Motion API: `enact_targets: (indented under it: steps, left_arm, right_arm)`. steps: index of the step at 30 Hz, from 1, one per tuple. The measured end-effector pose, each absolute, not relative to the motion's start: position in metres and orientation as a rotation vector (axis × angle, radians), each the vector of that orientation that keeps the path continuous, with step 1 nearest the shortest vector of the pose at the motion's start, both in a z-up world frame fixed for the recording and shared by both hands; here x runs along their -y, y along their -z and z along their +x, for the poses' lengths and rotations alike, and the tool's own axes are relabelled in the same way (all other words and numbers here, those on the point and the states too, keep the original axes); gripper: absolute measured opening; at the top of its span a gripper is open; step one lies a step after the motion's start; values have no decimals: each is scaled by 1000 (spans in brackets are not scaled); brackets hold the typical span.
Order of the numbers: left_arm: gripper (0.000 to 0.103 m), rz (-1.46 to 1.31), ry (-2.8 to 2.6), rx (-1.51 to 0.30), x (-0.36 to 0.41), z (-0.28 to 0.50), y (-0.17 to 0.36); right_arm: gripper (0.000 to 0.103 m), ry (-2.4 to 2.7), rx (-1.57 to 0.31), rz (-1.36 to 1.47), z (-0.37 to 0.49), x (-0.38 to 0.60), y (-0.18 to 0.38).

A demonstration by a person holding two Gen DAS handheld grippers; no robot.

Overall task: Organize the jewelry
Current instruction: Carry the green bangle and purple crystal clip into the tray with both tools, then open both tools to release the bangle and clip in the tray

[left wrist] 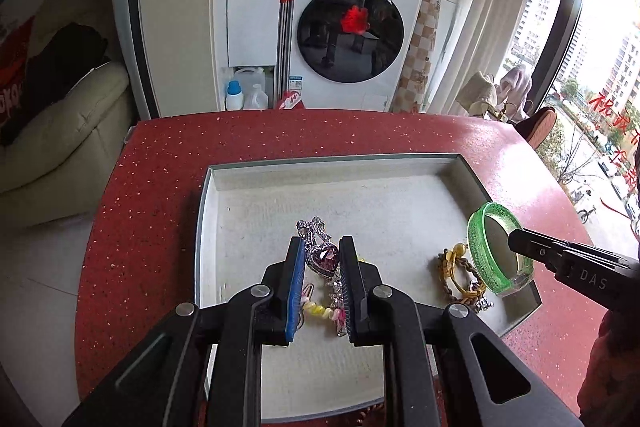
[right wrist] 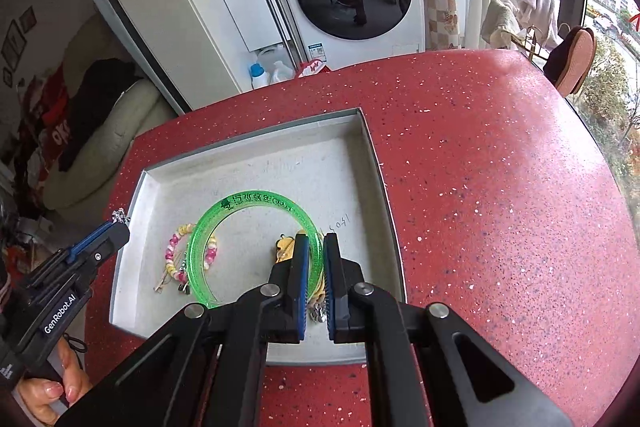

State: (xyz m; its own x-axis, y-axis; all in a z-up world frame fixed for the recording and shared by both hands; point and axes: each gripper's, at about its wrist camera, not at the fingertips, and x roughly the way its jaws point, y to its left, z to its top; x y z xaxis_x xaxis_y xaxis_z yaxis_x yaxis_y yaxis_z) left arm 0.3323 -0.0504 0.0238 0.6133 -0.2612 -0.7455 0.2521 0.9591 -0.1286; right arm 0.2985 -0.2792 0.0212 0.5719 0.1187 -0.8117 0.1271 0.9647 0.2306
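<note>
My left gripper (left wrist: 322,242) is shut on a silver pendant with a purple heart stone (left wrist: 320,259), held over the white tray (left wrist: 218,195). My right gripper (right wrist: 316,238) is shut on the rim of a clear green bangle (right wrist: 248,205), which hangs above the tray (right wrist: 370,143) near its right side. On the tray floor lie a pink and yellow bead bracelet (right wrist: 176,251) (left wrist: 320,308) and a yellow cord bracelet (left wrist: 456,269) (right wrist: 285,245). The green bangle (left wrist: 480,247) and right gripper (left wrist: 516,242) show at the right of the left wrist view. The left gripper (right wrist: 120,225) enters the right wrist view from the left.
The tray rests on a red speckled table (right wrist: 480,187) with a rounded far edge. Beyond it stand a white washing machine (left wrist: 352,35), a red-handled mop (left wrist: 286,27) and detergent bottles (left wrist: 234,95). A cream sofa (left wrist: 60,131) is at left, a chair back (right wrist: 572,63) and window at right.
</note>
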Motion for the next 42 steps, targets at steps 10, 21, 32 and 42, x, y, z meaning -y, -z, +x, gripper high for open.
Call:
enact_targets:
  steps: [10,21,32,42]
  left_arm:
    - [36,66,260,-917,70,353,11]
    - [36,136,245,-931,80,354,28]
    - [36,150,222,-931,81,355,28]
    - [36,132,203,-923,81,351,21]
  right_arm:
    - [8,52,-976,215,322,274,1]
    - [9,54,-999,184,327,268,19]
    - [21,14,-995,211,324,268,17]
    - [46,-26,-932,245,302,266,-2]
